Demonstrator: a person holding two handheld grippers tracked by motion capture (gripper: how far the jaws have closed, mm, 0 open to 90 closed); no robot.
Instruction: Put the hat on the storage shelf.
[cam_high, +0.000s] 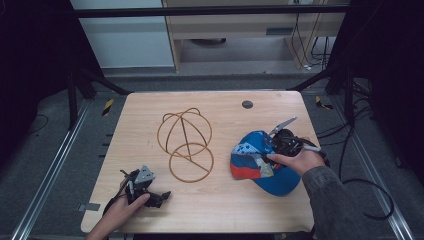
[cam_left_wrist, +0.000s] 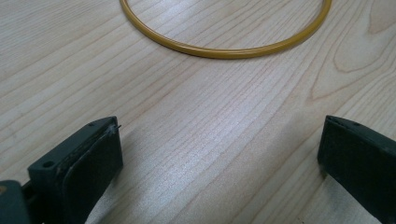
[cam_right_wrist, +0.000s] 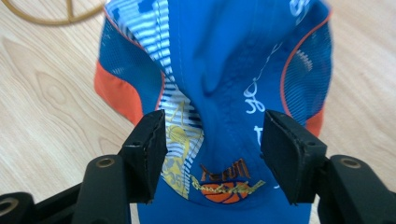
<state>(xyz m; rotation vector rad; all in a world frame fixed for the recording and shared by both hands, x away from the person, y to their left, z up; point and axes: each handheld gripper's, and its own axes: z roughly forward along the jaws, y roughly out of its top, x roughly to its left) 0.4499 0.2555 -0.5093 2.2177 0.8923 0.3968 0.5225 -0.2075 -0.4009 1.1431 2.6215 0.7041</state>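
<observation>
Cap (cam_right_wrist: 219, 70) btwn R gripper (cam_right_wrist: 212, 144) jaws, contact unclear; crown bunched.

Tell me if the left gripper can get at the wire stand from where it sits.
Probably yes. The left gripper is open, and only bare table lies between it and the wire stand; the cap is off to the right.

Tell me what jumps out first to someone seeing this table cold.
The bright blue and orange cap at the table's right side, with the right hand-held gripper straddling its crown. Next, the golden wire hat stand lying at the middle, and the left hand-held gripper resting open near the front left.
</observation>
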